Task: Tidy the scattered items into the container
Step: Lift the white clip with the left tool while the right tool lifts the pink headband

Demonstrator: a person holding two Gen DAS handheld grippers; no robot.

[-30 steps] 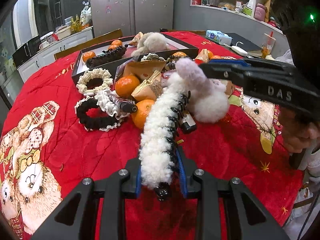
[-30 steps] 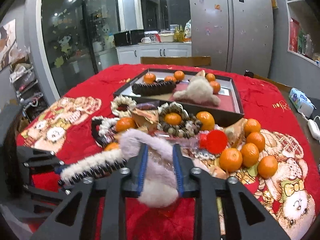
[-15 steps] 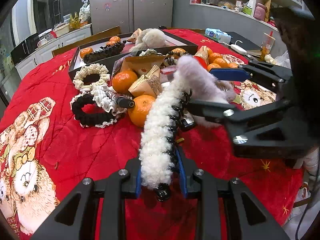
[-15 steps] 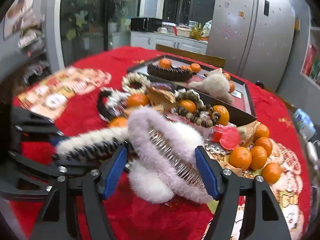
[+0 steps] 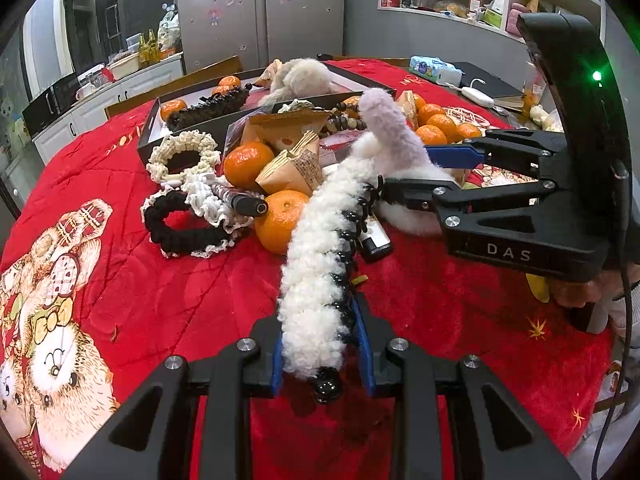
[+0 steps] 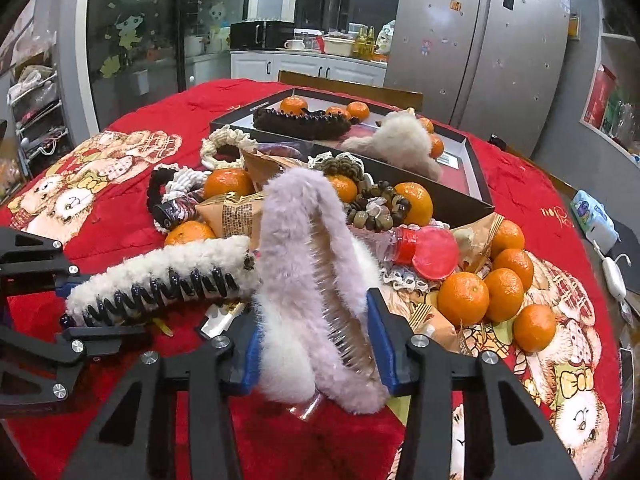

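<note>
Your left gripper (image 5: 322,354) has its jaws drawn narrow and clamped on the near end of the white fluffy hair claw (image 5: 320,264); the blue pads press its fleece on both sides, and its black teeth face right. The claw's far end reaches forward from the jaws into the pile of oranges (image 5: 248,164) and scrunchies (image 5: 182,156).

Your right gripper (image 6: 316,344) has its jaws closing around the pink fluffy hair claw (image 6: 312,248), which stands between them, its clear comb teeth gaping. The blue pads sit against its fur on each side. The white claw's tip lies just left of these jaws, touching the pink one.

The dark tray (image 6: 472,196) lies well ahead of both jaws, beyond the pile, already holding a brown claw (image 6: 304,124), oranges and a cream fluffy piece (image 6: 400,140).
</note>
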